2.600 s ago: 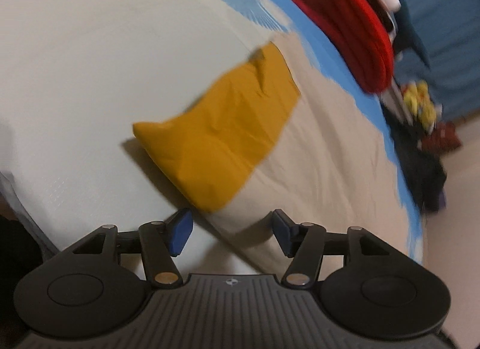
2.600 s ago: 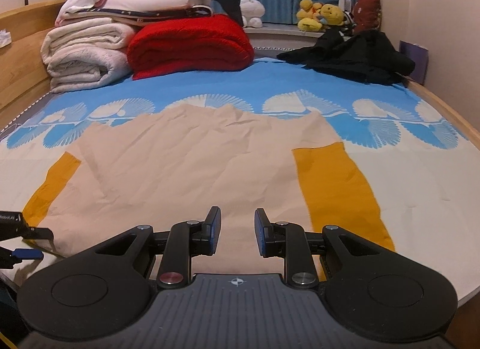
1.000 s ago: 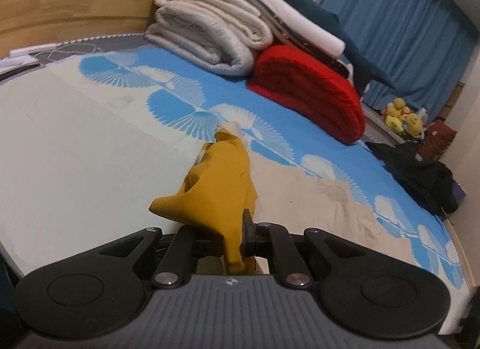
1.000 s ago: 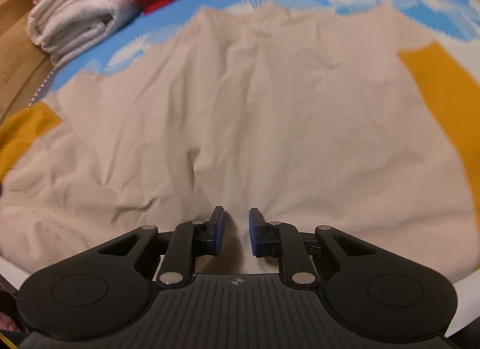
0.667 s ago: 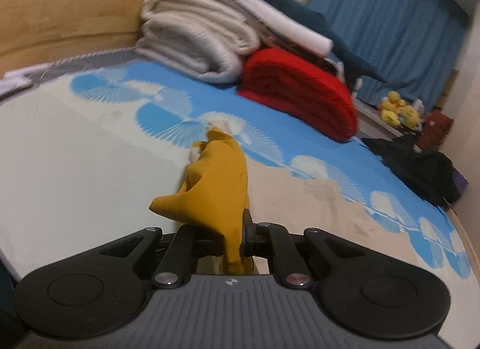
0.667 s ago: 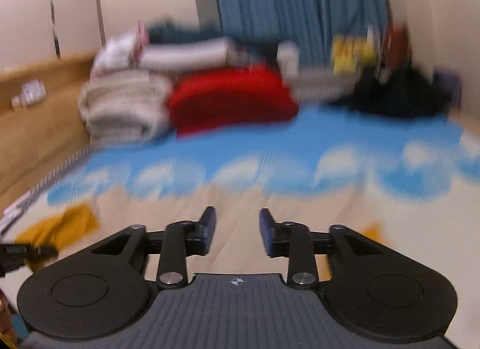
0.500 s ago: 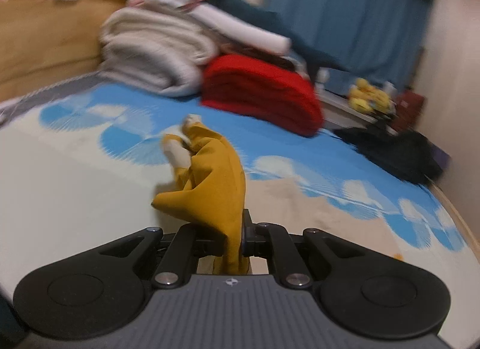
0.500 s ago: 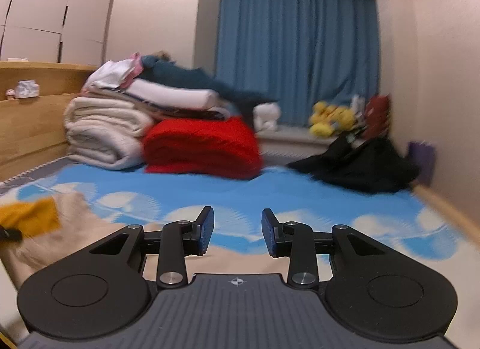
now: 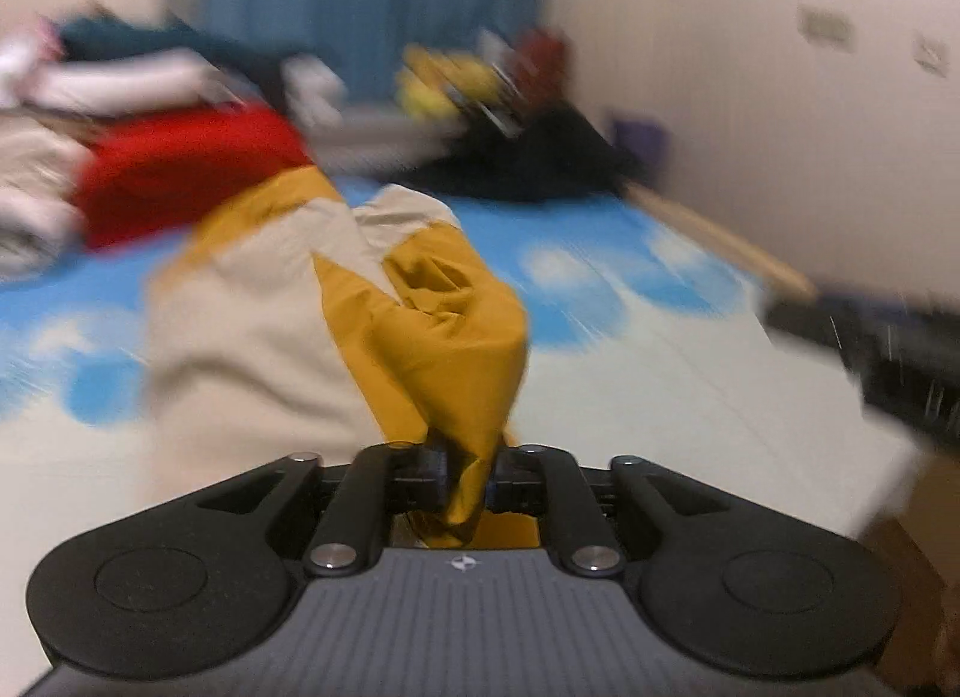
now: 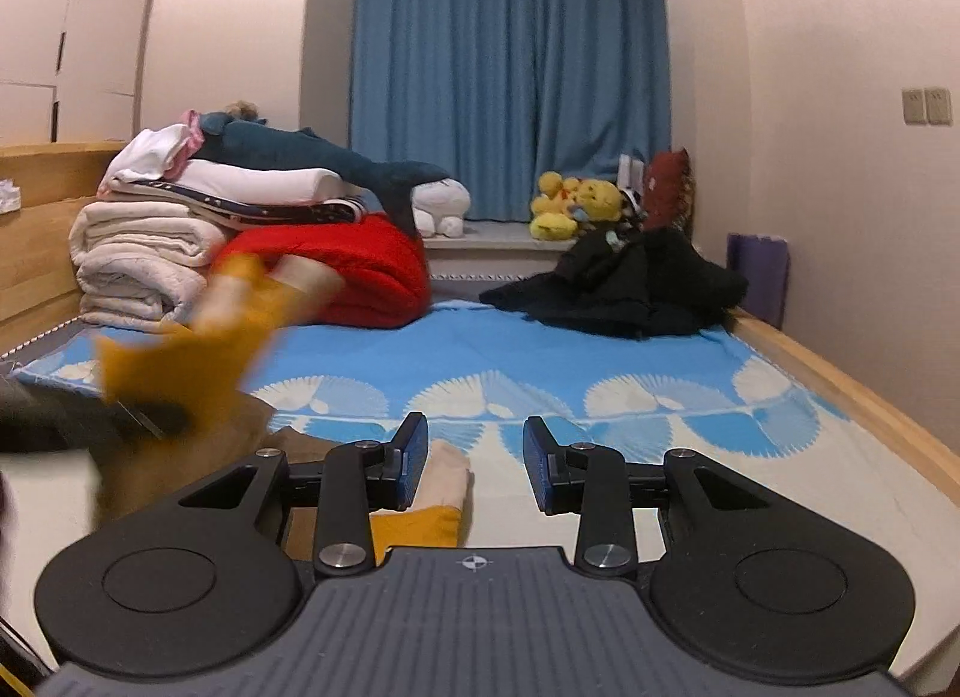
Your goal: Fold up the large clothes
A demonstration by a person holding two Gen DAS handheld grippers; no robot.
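Observation:
The garment is a large beige shirt (image 9: 252,349) with mustard-yellow sleeves, lying on the bed. My left gripper (image 9: 467,472) is shut on a yellow sleeve (image 9: 456,337) and holds it bunched and lifted above the bed. In the right wrist view the lifted sleeve (image 10: 180,361) and the left gripper show blurred at the left. My right gripper (image 10: 474,460) is open and empty, low over the bed, with a folded beige and yellow part of the shirt (image 10: 432,499) just below its left finger.
The bed has a blue and white fan-patterned sheet (image 10: 540,361). A red blanket (image 10: 354,265) and stacked white bedding (image 10: 144,253) lie at the back left. A black garment heap (image 10: 630,283) and plush toys (image 10: 570,205) lie at the back right. A wooden bed rail (image 10: 840,391) runs along the right.
My left gripper has swung to the right with the yellow sleeve, dragging beige cloth up with it. My right gripper has opened a little wider and sits over a folded part of the shirt.

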